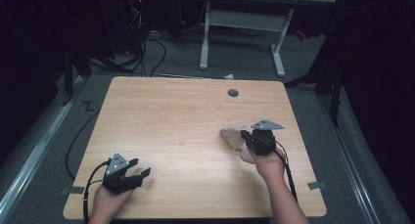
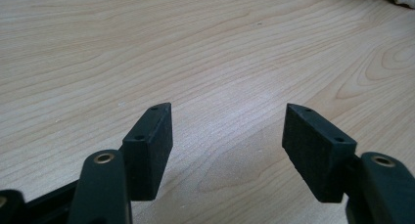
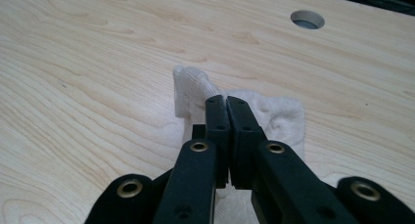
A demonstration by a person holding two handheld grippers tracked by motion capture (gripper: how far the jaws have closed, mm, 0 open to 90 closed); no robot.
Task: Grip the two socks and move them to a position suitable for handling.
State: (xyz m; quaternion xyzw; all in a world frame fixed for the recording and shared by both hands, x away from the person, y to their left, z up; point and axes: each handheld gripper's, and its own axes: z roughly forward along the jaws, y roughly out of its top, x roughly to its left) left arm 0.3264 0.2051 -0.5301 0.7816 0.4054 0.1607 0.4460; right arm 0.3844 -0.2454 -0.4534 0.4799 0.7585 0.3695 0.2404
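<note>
Wooden table [image 1: 186, 131] with grommet hole [image 1: 233, 93] (cables [image 1: 147, 48] and white desk legs [image 1: 242, 35] beyond)

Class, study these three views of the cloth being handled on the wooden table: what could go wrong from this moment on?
1. The right gripper is shut on only a small fold of the cloth, so the cloth may slip free if lifted.
2. The left gripper stands open over bare table, far from the cloth, so the loose end may drag or bunch up unsupported.
</note>
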